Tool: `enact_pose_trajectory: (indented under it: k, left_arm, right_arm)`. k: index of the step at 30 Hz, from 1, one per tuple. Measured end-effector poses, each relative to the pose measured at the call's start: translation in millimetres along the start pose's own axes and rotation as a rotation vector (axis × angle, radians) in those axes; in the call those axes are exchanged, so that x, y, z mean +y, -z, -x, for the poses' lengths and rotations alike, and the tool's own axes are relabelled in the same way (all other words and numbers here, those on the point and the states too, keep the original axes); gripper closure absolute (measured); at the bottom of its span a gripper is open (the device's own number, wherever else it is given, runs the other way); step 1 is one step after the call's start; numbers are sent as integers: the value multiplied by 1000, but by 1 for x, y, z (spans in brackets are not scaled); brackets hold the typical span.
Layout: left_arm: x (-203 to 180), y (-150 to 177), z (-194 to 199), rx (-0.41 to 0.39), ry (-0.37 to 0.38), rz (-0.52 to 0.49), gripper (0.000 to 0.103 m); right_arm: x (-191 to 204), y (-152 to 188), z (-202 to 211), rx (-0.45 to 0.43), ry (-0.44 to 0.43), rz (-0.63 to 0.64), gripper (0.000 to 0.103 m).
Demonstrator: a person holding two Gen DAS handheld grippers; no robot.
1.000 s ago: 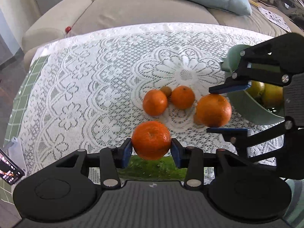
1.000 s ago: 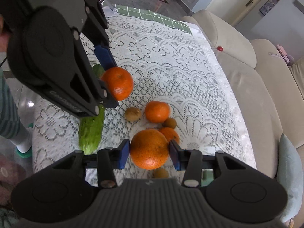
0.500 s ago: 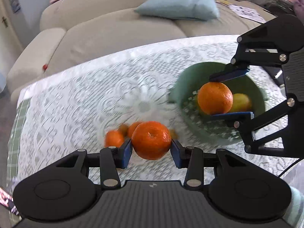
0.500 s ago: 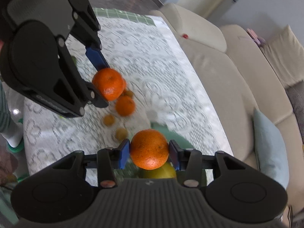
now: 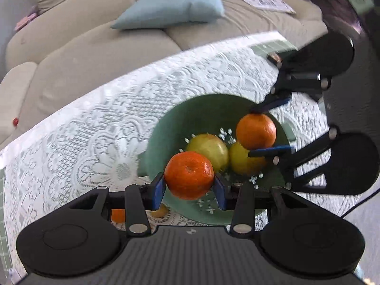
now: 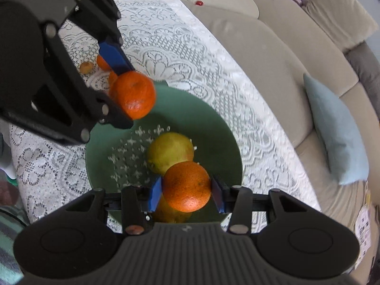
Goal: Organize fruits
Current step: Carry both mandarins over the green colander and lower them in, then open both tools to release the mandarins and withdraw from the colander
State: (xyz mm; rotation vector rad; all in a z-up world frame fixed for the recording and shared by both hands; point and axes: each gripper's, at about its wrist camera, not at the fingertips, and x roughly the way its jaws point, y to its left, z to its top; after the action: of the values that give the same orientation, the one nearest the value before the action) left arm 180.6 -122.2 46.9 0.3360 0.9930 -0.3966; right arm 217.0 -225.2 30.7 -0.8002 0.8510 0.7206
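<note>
My left gripper (image 5: 189, 187) is shut on an orange (image 5: 189, 175) and holds it over the near rim of a green bowl (image 5: 201, 109). My right gripper (image 6: 186, 193) is shut on a second orange (image 6: 186, 186) above the same bowl (image 6: 213, 128). The bowl holds two yellow-green fruits (image 5: 209, 147) (image 6: 169, 152). In the right wrist view the left gripper (image 6: 120, 90) with its orange (image 6: 134, 93) hangs over the bowl's left rim. In the left wrist view the right gripper (image 5: 267, 128) holds its orange (image 5: 256, 130) over the bowl's right side.
A white lace cloth (image 5: 95, 123) covers the table. Small oranges and a brownish fruit (image 6: 86, 67) lie on the cloth left of the bowl. A beige sofa (image 6: 273, 54) with a light blue cushion (image 5: 171, 7) stands behind the table.
Both grippers have carried their oranges from the fruit pile on the cloth to above the green bowl. The bowl now fills the middle of both views.
</note>
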Motion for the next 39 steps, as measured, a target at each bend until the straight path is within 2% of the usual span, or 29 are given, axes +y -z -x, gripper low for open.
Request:
enact_pose_trajectory:
  k: [8,13,16,26,30,39]
  left_arm:
    - [-8,5,-35,104,16,-78,55]
    - [-12,9,-46,151,25,-124,54]
    - [-12,11,-50,166,22,-145,54]
    - [-8,8,-62,195,66,-105,54]
    - [-10,9,-68,203,80,-102,53]
    - [-12,12,-73,199,78,-96,53]
  right_arm:
    - [2,5,-12,-6,-138,-51,61]
    - [5,2,-24,22,-249,-94,61]
    - [9,-1,-31,44,-281,-93,60]
    - [11,-4,-45,87,-314,-126,60]
    - [8,-1,-50,111,-299,-139,60]
    - [9,1,-49,102,-297,-134,59]
